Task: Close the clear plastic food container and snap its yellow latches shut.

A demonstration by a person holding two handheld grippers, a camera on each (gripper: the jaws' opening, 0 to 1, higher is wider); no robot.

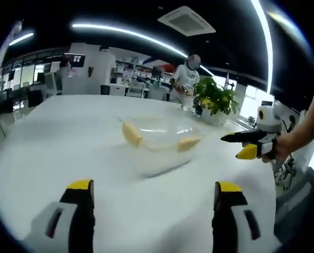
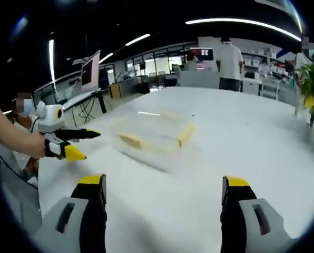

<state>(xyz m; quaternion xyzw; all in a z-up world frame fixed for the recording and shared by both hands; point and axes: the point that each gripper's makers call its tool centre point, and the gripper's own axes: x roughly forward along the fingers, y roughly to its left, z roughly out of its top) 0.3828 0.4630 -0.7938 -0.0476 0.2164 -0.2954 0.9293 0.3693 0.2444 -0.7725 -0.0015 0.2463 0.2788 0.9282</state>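
Left gripper view: both hand-held grippers (image 1: 154, 190) (image 2: 162, 184) gape wide, short of the container (image 1: 159, 139) (blurred).

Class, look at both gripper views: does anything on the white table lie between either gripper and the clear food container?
Nothing visible does. In both views only bare white table lies between the open jaws and the clear container with its yellow latches. The left gripper and right gripper hang off to its sides, apart from it.

Bright indoor light from long ceiling strip lights (image 1: 130, 34); they bow into arcs near the edges from fisheye warp. White bench (image 1: 67, 142) nearly washed out with glare. The clear container (image 2: 151, 136) is motion-blurred, with a faint shadow beneath; the background is soft.
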